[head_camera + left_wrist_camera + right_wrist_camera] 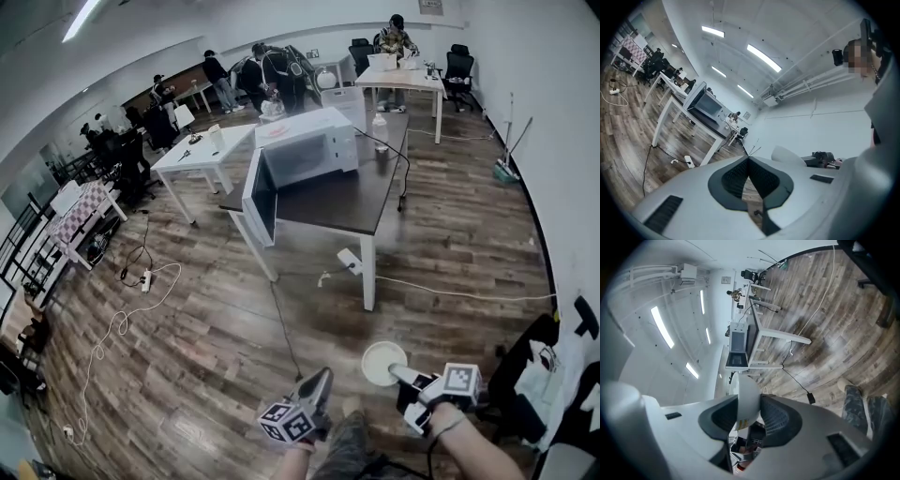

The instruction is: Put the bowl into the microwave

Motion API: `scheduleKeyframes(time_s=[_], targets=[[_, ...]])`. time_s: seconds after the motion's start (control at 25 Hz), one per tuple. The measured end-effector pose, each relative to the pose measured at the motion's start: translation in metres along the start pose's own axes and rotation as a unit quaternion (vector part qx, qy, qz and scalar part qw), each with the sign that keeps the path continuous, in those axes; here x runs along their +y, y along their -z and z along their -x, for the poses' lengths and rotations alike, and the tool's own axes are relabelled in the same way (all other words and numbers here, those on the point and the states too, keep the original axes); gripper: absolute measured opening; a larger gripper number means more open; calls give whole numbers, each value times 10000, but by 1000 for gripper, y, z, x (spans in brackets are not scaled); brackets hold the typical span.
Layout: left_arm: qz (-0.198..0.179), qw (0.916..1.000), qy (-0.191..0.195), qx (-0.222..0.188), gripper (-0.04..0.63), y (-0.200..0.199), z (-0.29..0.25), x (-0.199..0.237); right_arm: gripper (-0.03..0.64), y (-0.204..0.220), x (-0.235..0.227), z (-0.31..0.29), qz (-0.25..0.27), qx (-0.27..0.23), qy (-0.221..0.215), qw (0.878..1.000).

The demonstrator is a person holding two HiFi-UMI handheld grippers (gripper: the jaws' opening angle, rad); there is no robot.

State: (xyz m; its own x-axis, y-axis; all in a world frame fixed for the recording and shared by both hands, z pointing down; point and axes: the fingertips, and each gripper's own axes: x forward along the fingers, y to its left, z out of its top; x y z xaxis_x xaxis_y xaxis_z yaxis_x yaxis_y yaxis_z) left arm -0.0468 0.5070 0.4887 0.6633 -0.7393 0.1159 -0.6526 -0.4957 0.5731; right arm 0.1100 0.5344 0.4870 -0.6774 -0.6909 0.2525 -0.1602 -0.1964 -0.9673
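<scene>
Right, the round white bowl sits low near the person, well apart from the microwave, its rim pinched between the right gripper's fingers. The left gripper hangs just beside it, its fingers pressed together at the tips on nothing. Ahead, across the plank floor, the dark-topped desk carries the boxy white microwave, its door swung open. A black cable and a white power strip lie on the floor between. White desks and people crowd the far end. The microwave's cavity is hard to make out, and the fingers hide part of the bowl in the right gripper view.
</scene>
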Motion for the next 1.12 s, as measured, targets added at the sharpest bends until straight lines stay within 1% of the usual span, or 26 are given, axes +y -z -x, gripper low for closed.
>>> scheduleKeyframes(time_s=[0.16,0.28,0.48,0.68,0.96,1.12], targets=[[86,10000,-15,-21,2,-16,-34,24,140,-34,8,-27,77,-50,-21,10000],[53,10000,26,-32,2,-35,-60,36,140,-56,15,-46,115,-65,108,9999],[54,10000,47,-47,0,-69,-102,60,140,-93,33,-87,68,-61,37,10000],[101,9999,44,-22,1,-92,-136,86,140,-126,44,-125,-25,-61,41,10000],[118,9999,124,15,0,-116,-166,121,140,-153,54,-167,-40,-83,54,9999],[173,9997,158,-54,1,-128,-183,135,140,-168,59,-187,-116,-113,17,9999]])
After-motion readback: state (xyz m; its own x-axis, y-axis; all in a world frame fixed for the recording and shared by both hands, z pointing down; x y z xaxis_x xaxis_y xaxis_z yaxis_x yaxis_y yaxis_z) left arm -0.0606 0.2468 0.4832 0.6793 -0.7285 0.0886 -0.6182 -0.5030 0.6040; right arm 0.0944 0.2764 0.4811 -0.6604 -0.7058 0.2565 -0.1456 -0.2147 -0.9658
